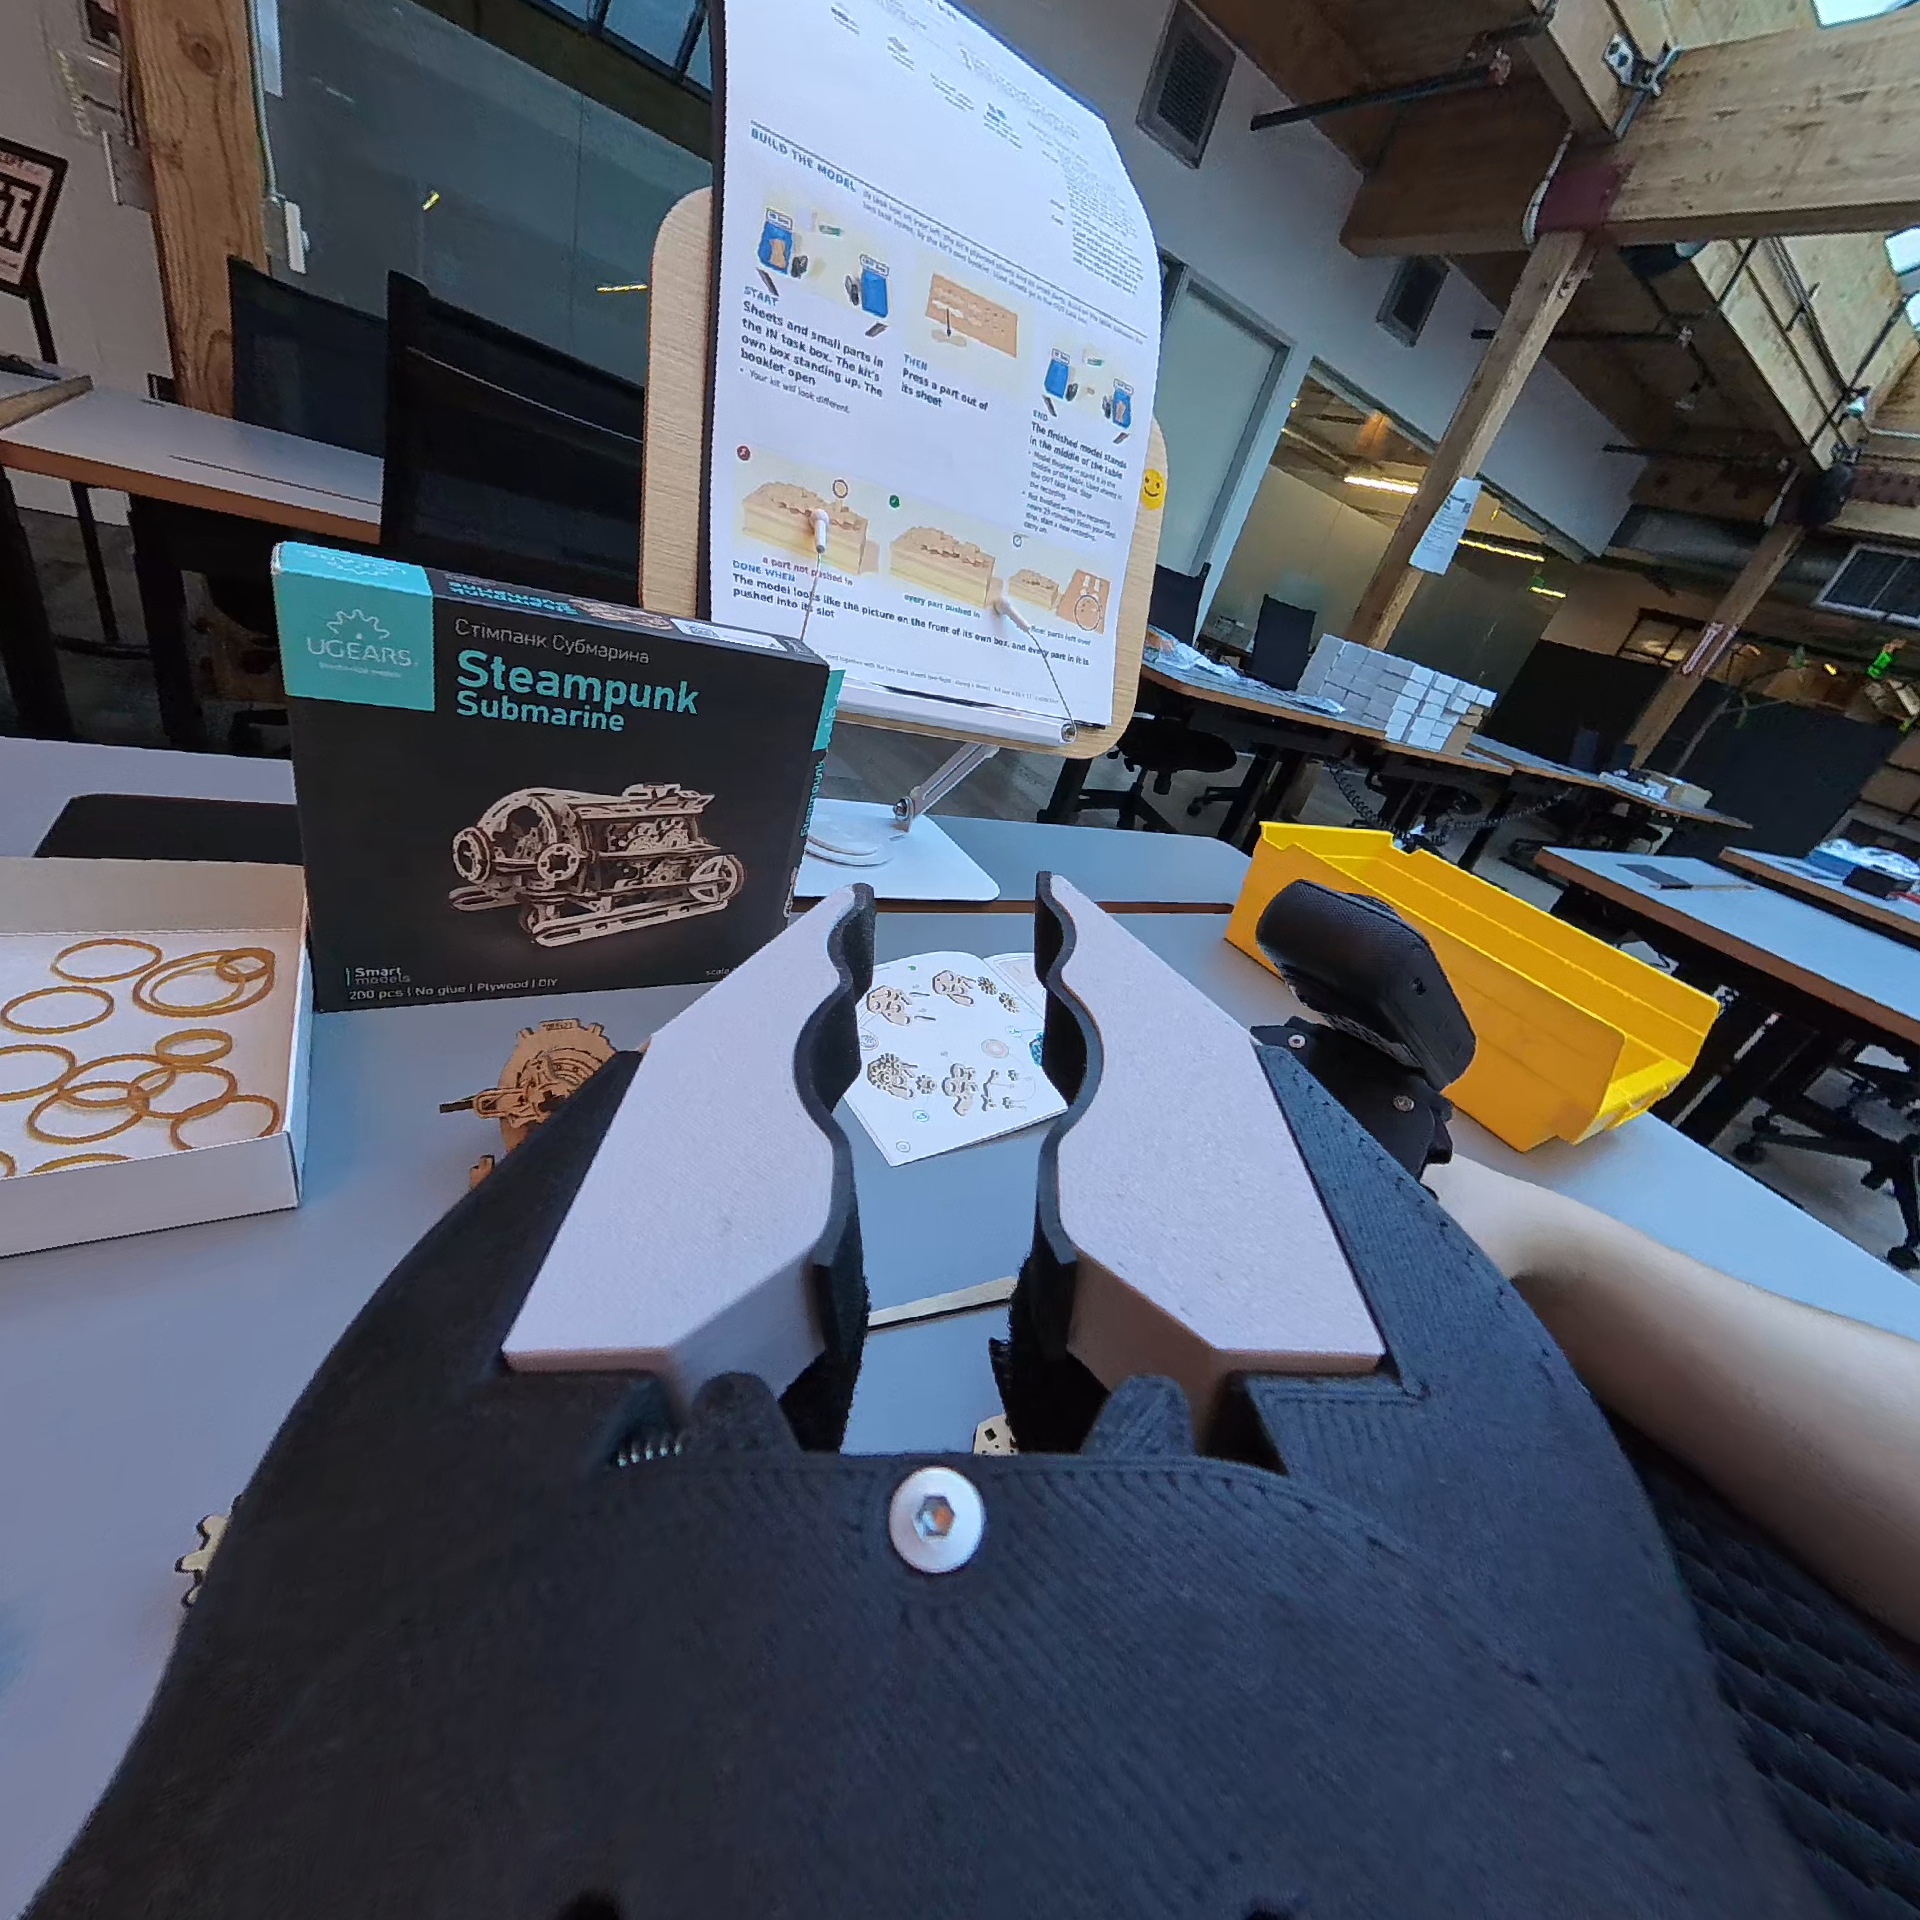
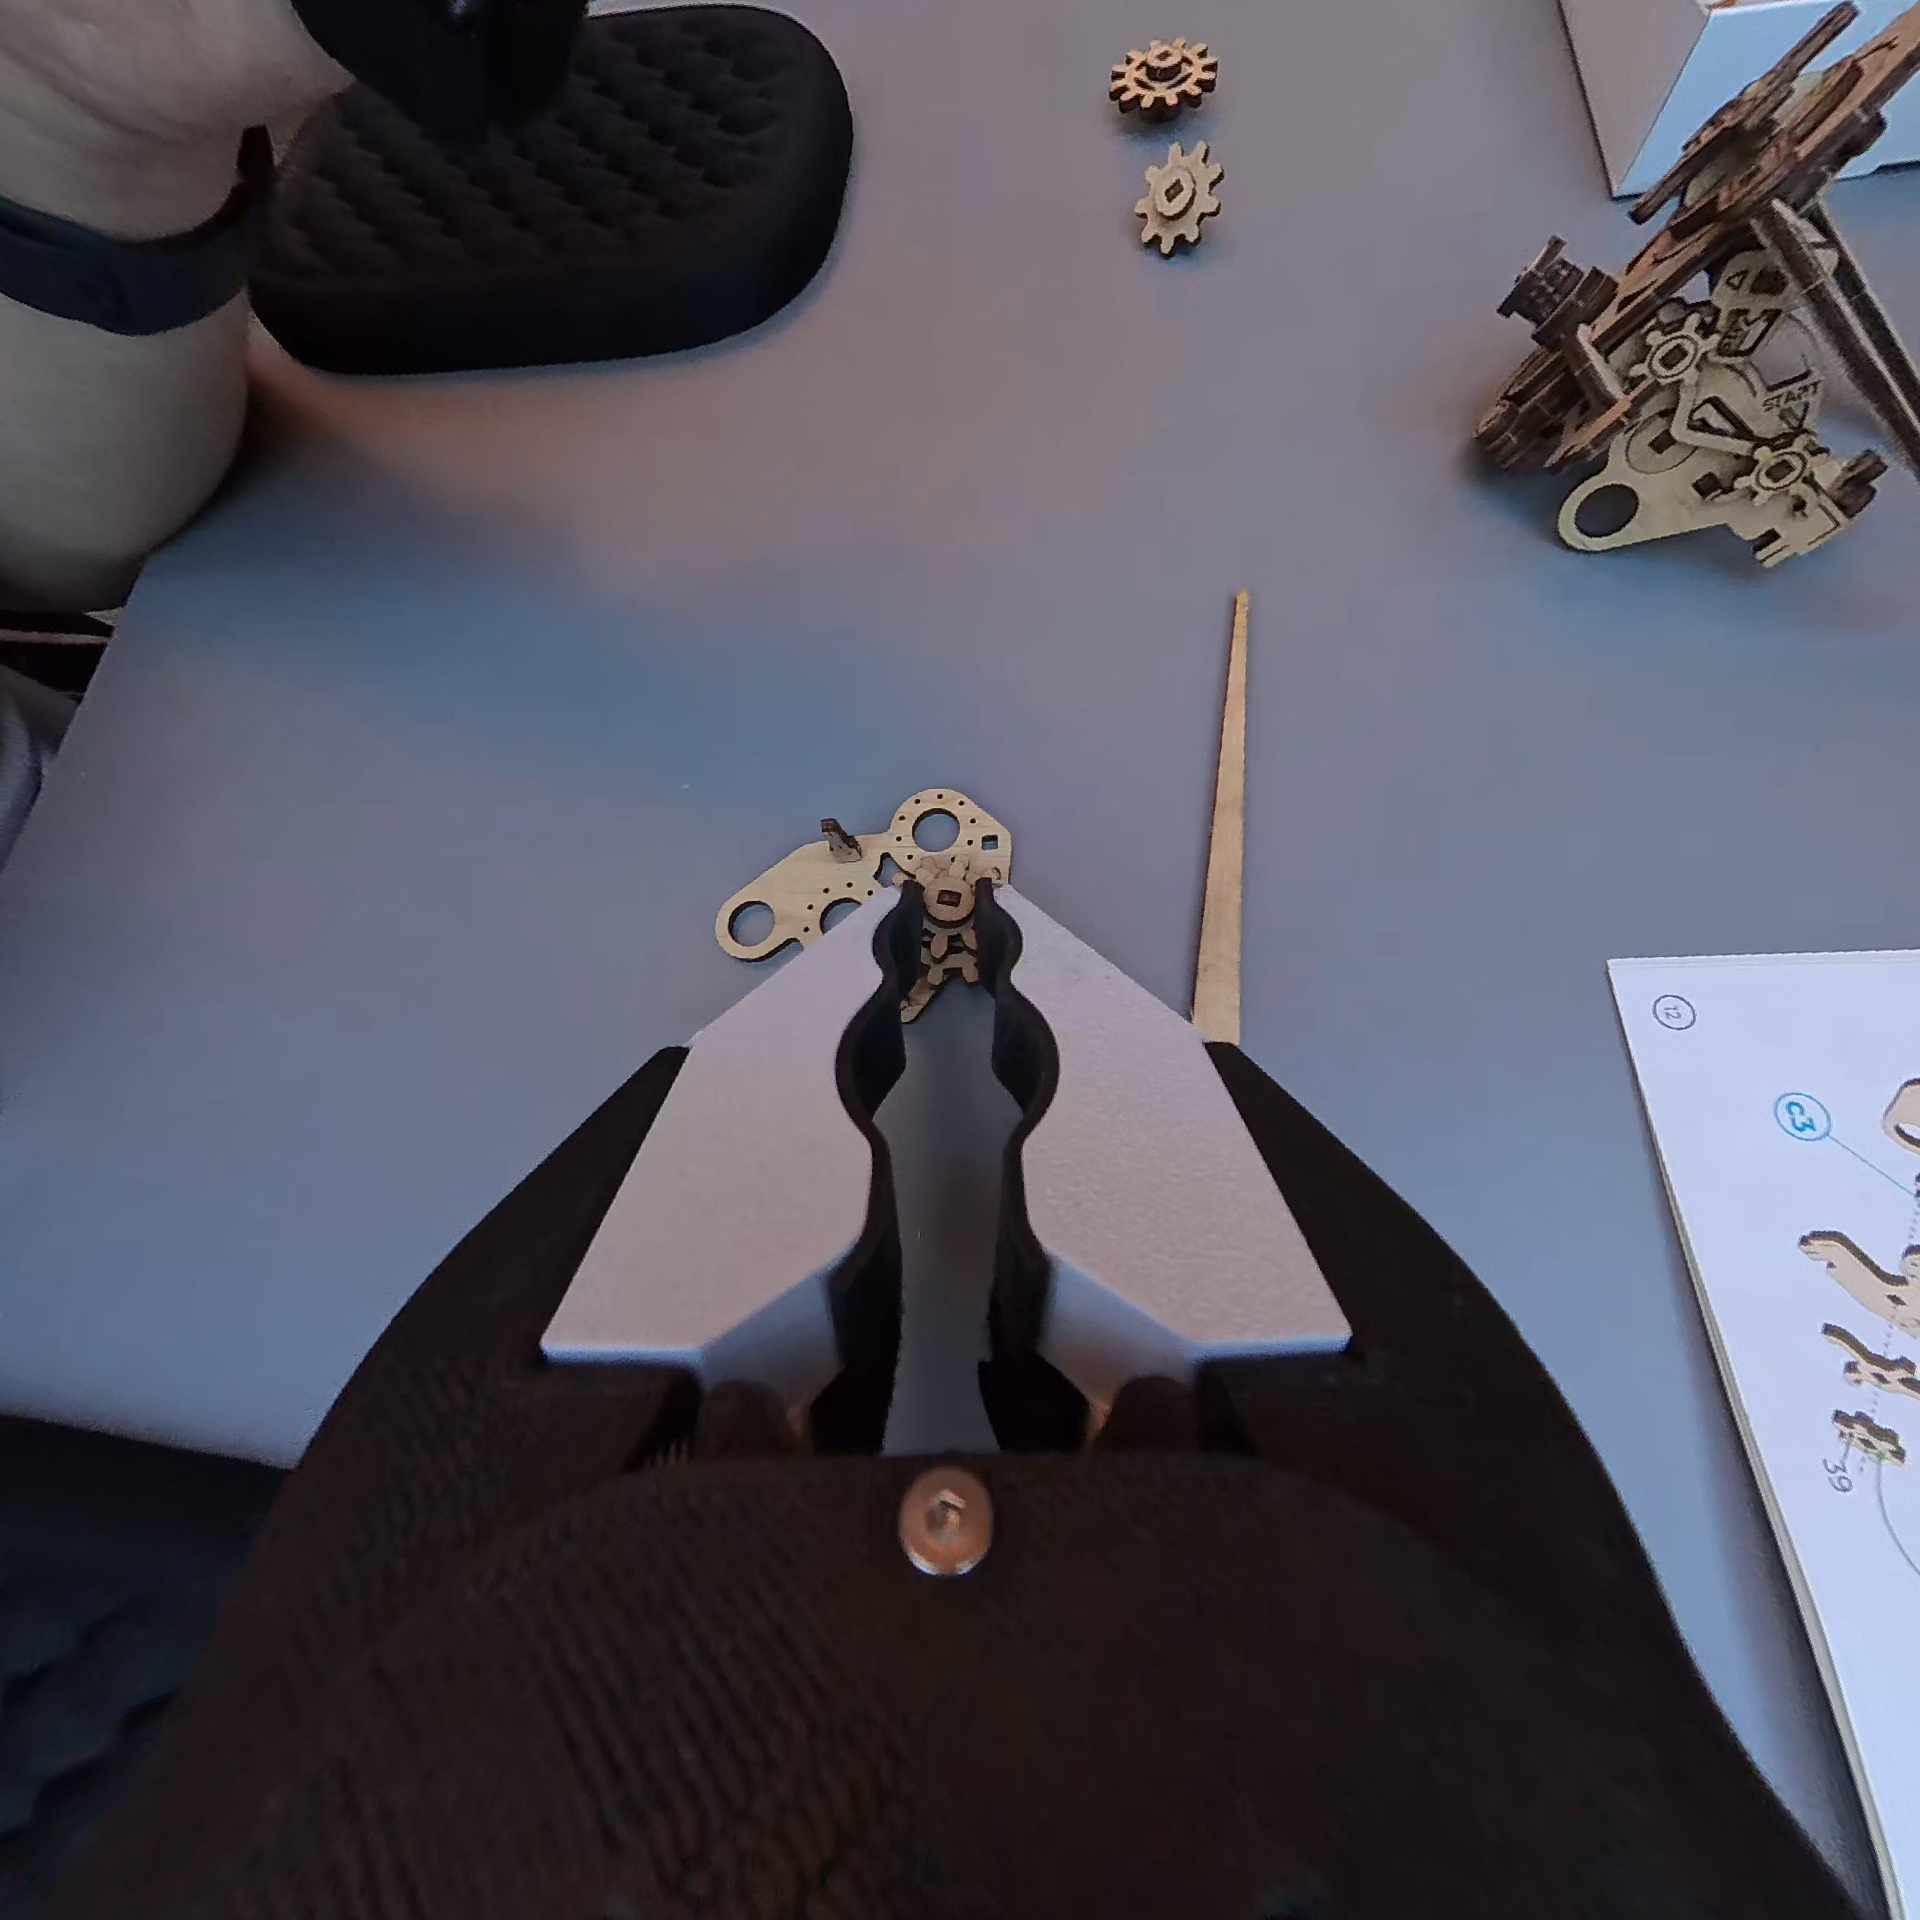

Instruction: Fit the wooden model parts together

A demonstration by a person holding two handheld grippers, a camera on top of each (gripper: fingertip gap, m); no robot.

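My right gripper (image 2: 948, 902) is shut on a small wooden gear piece (image 2: 945, 930), held over a flat wooden plate with holes (image 2: 821, 883) lying on the grey table (image 2: 520, 675). A part-built wooden model (image 2: 1704, 374) stands at the far right; it also shows in the left wrist view (image 1: 540, 1081), left of my fingers. Two loose wooden gears (image 2: 1169, 135) lie at the far middle. A thin wooden stick (image 2: 1226, 810) lies right of the plate. My left gripper (image 1: 951, 914) is open and empty, raised above the table and facing the kit box (image 1: 551, 779).
A white box of rubber bands (image 1: 145, 1049) sits at the left. An open instruction booklet (image 1: 951, 1049) lies ahead, also at the right in the right wrist view (image 2: 1787, 1299). A yellow bin (image 1: 1475, 987) stands right. An instruction sheet on a stand (image 1: 925, 364) is behind the box. A person's arm (image 1: 1704, 1351) is at the right. There is about 20 centimetres between the tips of the two grippers. It is some 5 centimetres from my right tips to the thin wooden stick (image 2: 1226, 810). Look for it in the left wrist view (image 1: 905, 1309) too.
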